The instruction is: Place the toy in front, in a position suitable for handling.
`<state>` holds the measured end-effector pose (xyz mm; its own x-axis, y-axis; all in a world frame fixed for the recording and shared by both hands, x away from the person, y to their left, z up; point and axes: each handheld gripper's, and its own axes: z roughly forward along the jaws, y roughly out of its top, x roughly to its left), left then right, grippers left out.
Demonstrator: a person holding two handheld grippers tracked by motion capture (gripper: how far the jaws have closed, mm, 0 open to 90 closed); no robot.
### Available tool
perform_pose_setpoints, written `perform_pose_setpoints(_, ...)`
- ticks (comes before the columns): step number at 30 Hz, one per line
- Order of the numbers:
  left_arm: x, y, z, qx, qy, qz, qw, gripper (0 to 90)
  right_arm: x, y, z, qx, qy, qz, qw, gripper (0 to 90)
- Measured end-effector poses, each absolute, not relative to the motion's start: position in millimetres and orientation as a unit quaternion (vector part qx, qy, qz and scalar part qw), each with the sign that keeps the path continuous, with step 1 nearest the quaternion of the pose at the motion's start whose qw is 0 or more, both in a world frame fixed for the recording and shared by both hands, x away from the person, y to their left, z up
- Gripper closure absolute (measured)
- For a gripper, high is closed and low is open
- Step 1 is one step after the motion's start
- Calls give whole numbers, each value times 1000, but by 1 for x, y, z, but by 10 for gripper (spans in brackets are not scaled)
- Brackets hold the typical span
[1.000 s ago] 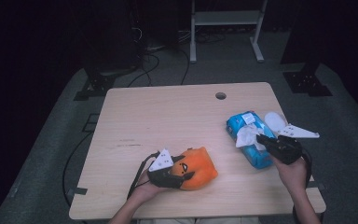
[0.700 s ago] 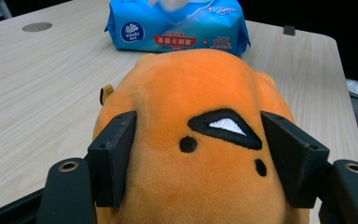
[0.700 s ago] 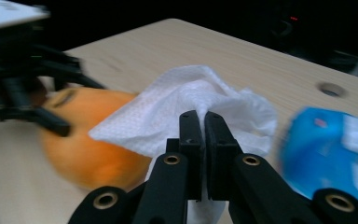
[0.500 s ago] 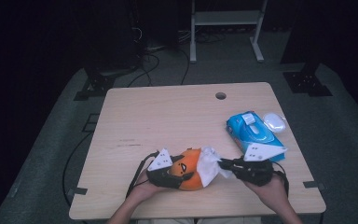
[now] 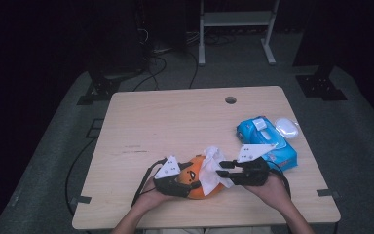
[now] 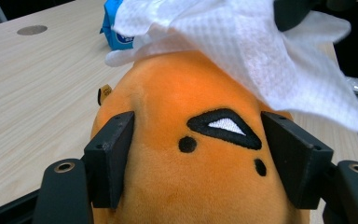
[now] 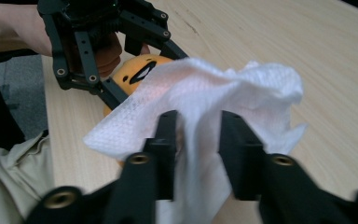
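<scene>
The desk [image 5: 175, 122] carries, at its near edge, an orange plush toy [image 5: 198, 181] clamped by the left gripper [image 6: 200, 154], whose fingers [image 6: 109, 156] press both flanks of the toy's face. A blue wipes pack [image 5: 265, 141] lies well apart toward the right edge, with a small white lid [image 5: 286, 126] just beside it. A white wipe [image 5: 213, 168] is draped over the toy's top. The right gripper [image 7: 198, 140] has just been opening; the wipe hangs between its fingers [image 7: 235, 140], which appear released rather than pressing. Judged step: wiping the toy. To do it well, re-close on a gathered fold of the wipe, keep the left clamp steady, and stroke away from the embroidered eye [image 6: 226, 126].
</scene>
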<state>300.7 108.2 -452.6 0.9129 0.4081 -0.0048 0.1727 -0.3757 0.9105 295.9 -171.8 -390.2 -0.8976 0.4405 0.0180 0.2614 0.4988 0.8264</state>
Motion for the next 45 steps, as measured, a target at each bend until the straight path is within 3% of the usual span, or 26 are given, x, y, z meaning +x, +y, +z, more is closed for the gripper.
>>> perform_pose_setpoints(1, 300, 108, -453, 822, 176, 111, 530, 293, 296, -172, -390, 204, 860, 457, 98, 611)
perform_pose_setpoints(2, 300, 108, -453, 822, 174, 112, 530, 293, 299, -169, -393, 202, 860, 458, 104, 542)
perform_pose_setpoints(9, 298, 106, -452, 828, 163, 117, 524, 291, 315, -158, -409, 202, 862, 454, 101, 519)
perform_pose_setpoints(13, 299, 107, -452, 829, 161, 115, 523, 281, 316, -158, -419, 210, 854, 469, 76, 705)
perform_pose_setpoints(18, 296, 107, -447, 832, 156, 125, 518, 209, 315, -165, -421, 219, 847, 479, 70, 803)
perform_pose_setpoints(20, 293, 108, -442, 830, 156, 135, 519, 130, 315, -171, -423, 233, 841, 482, 73, 824)
perform_pose_setpoints(22, 292, 110, -440, 829, 154, 137, 519, 137, 314, -172, -423, 237, 842, 478, 79, 829)
perform_pose_setpoints(26, 294, 112, -443, 837, 156, 141, 505, 248, 302, -170, -416, 233, 843, 477, 92, 843)
perform_pose_setpoints(31, 295, 112, -444, 842, 154, 143, 498, 285, 281, -146, -412, 186, 863, 456, 116, 845)
perform_pose_setpoints(35, 299, 116, -446, 837, 168, 136, 503, 298, 283, -153, -415, 198, 860, 453, 125, 850)
perform_pose_setpoints(36, 302, 119, -448, 833, 178, 129, 508, 299, 288, -165, -422, 222, 863, 425, 158, 852)
perform_pose_setpoints(40, 307, 121, -449, 829, 190, 122, 512, 299, 291, -181, -430, 253, 855, 429, 147, 852)
perform_pose_setpoints(45, 312, 116, -451, 821, 205, 124, 518, 297, 273, -156, -418, 200, 854, 461, 136, 852)
